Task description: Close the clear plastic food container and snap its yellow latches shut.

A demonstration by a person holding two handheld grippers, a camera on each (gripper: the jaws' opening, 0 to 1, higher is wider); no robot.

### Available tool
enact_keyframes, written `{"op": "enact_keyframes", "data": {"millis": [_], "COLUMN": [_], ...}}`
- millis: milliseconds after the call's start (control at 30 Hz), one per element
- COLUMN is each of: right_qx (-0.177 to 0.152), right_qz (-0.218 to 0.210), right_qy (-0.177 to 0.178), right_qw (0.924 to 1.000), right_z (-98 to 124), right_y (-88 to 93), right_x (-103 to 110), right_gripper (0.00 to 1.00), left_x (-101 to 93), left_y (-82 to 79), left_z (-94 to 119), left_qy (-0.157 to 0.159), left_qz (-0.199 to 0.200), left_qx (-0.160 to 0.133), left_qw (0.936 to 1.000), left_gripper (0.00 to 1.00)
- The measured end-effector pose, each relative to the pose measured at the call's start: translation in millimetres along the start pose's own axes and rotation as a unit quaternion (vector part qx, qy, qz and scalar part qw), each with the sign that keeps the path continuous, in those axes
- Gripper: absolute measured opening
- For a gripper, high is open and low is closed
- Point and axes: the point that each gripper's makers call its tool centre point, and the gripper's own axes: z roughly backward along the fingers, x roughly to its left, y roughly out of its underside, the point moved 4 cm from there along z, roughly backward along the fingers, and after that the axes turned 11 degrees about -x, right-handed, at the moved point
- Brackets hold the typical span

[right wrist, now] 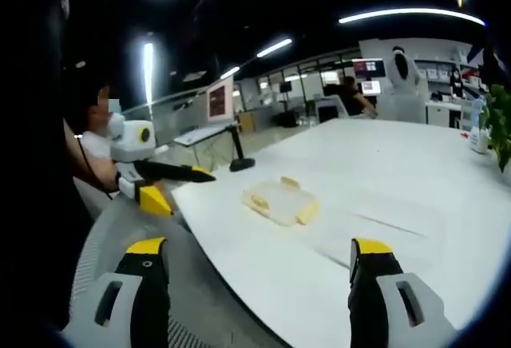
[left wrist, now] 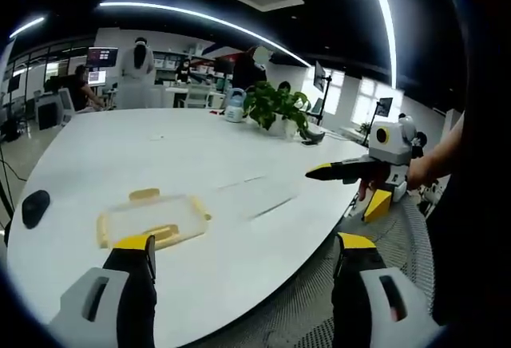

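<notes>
The clear plastic food container lies flat on the white table, with yellow latches sticking out at its ends and sides. Its lid seems to rest on it; I cannot tell whether any latch is snapped. My left gripper hovers open just short of the container, left fingertip close to its near latch. The right gripper hangs open off the table's right edge, held by a hand. In the right gripper view, the container sits ahead of my open right gripper, with the left gripper at the left.
A black mouse lies near the table's left edge. A potted plant and a pale jug stand at the far side. Mesh chair backs sit below the near table edge. People work at desks with monitors behind.
</notes>
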Motion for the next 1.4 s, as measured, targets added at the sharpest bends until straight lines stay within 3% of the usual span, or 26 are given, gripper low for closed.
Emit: {"op": "enact_keyframes", "data": {"millis": [333, 433, 600, 700, 1167, 1400], "right_qx": [-0.003, -0.009, -0.055, -0.059, -0.049, -0.054], "right_qz": [0.002, 0.005, -0.017, 0.007, 0.007, 0.012], "right_qy": [0.000, 0.009, 0.027, 0.013, 0.007, 0.006], "right_qw": [1.0000, 0.9999, 0.9980, 0.9982, 0.9988, 0.9984], "right_z": [1, 2, -5, -16, -21, -30], "right_y": [-2.1, -11.0, -37.1, -44.3, -36.9, -43.2], "right_x": [-4, -9, -19, -16, -9, -11], "right_gripper": [0.93, 0.93, 0.92, 0.90, 0.87, 0.86], "left_x": [0.9, 5.9, 19.7, 21.1, 22.9, 31.1], "left_y": [-3.9, -10.1, -16.6, -18.4, -16.9, -19.7], "left_z": [0, 1, 3, 3, 3, 2], "left_qy": [0.001, -0.001, -0.007, -0.004, -0.006, -0.009], "left_qz": [0.000, -0.005, 0.000, -0.005, 0.000, -0.003], "left_qx": [-0.002, -0.007, -0.014, -0.015, -0.016, -0.017], "left_qw": [1.0000, 1.0000, 0.9999, 0.9999, 0.9999, 0.9998], "left_gripper": [0.93, 0.93, 0.93, 0.92, 0.91, 0.91]}}
